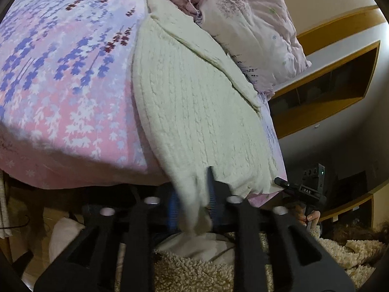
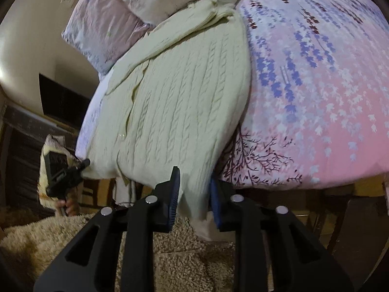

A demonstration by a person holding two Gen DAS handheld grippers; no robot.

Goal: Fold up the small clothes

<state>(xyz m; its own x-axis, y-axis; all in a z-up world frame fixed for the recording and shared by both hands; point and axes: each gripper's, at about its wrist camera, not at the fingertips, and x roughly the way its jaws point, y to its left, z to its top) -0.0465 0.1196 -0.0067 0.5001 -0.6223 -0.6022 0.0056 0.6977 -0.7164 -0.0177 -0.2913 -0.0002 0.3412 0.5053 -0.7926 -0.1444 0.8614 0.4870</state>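
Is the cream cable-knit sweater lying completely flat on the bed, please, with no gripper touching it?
No: the cream cable-knit sweater has its hem hanging over the bed edge, pinched between the blue pads of the right gripper.

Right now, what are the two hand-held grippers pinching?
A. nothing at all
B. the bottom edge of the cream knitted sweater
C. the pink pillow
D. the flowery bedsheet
B: the left hand-held gripper and the right hand-held gripper are each shut on the hem of the cream sweater, which lies on the bed.
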